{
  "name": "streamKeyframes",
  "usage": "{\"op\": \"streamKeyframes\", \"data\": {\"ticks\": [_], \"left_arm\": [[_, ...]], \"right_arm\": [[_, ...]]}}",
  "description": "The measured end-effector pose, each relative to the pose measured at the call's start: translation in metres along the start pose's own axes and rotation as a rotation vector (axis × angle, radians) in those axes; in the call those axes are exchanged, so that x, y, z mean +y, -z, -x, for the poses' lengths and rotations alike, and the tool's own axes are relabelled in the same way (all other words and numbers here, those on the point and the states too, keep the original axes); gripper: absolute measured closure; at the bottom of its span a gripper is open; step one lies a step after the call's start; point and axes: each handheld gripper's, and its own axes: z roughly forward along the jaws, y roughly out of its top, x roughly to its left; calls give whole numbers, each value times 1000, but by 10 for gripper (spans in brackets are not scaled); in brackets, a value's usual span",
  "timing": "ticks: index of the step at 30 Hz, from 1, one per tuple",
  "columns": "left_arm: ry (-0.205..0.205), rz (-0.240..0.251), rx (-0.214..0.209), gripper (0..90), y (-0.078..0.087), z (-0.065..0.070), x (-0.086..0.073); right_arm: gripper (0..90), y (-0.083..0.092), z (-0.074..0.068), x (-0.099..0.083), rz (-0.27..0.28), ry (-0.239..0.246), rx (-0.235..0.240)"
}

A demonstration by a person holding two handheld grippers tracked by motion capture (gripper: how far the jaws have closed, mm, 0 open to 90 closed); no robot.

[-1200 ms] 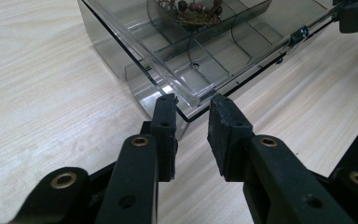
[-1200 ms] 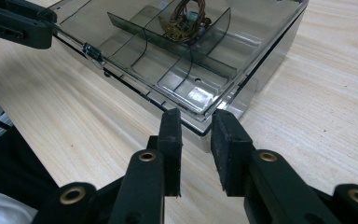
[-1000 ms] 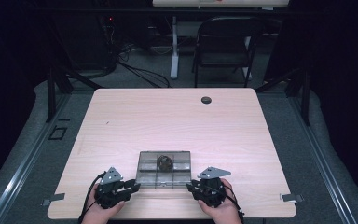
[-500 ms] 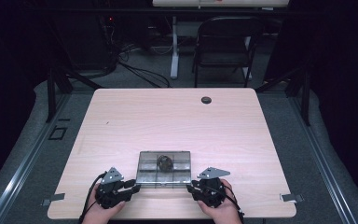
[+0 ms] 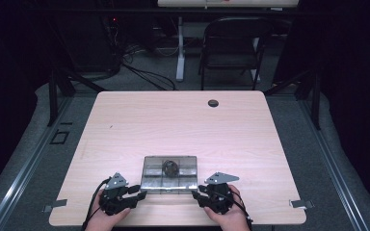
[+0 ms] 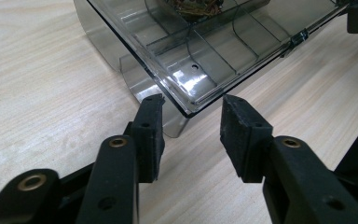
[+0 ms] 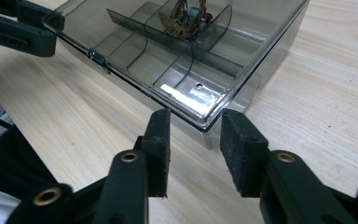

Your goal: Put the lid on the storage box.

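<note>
- I see the clear smoky-plastic compartment box with a hinged lid (image 5: 169, 173) lying flat on the pale wooden table (image 5: 183, 120), close to the table's near edge and about midway along it.
- Inside the box, in a middle compartment toward its far side, sits a small tangle of brown and teal bits (image 7: 185, 17) — I cannot tell what they are.
- My left gripper (image 5: 136, 193) is at the box's near left corner. In the left gripper view its jaws stand apart, one on each side of that corner (image 6: 189, 109); the pads do not press on the plastic.
- Those left jaws have just been opening, with the lid's corner in the gap between them.
- My right gripper (image 5: 198, 191) is at the box's near right corner. In the right gripper view its jaws are likewise apart, flanking the corner (image 7: 205, 122) without clamping it.
- The right jaws have also just been opening — the corner of the box lies between them, free of the pads.
- The box's lid lies down on its base; a small dark latch (image 7: 97, 59) shows on the near edge between the two grippers.
- Well beyond the box, near the table's far edge, is a round dark grommet (image 5: 213, 103).
</note>
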Motion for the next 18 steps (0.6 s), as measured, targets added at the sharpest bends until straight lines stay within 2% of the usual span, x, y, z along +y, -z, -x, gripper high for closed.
{"op": "streamKeyframes", "data": {"ticks": [3,6,8,13,15,16,18], "left_arm": [[7,7,-5,544,0,-1,0],[12,16,-1,537,0,0,0],[14,16,-17,541,2,-1,1],[20,29,-20,542,6,-1,4],[24,36,-22,541,8,-2,4],[27,45,-9,541,8,-3,4],[32,45,-22,541,9,-5,5]], "right_arm": [[573,1,0,0,3,-18,11],[552,1,0,0,14,-22,17],[546,2,1,1,23,-13,21],[545,5,2,2,32,-16,17],[545,7,3,3,41,-24,18],[545,8,4,4,45,-40,17],[545,8,4,4,52,-44,18]]}}
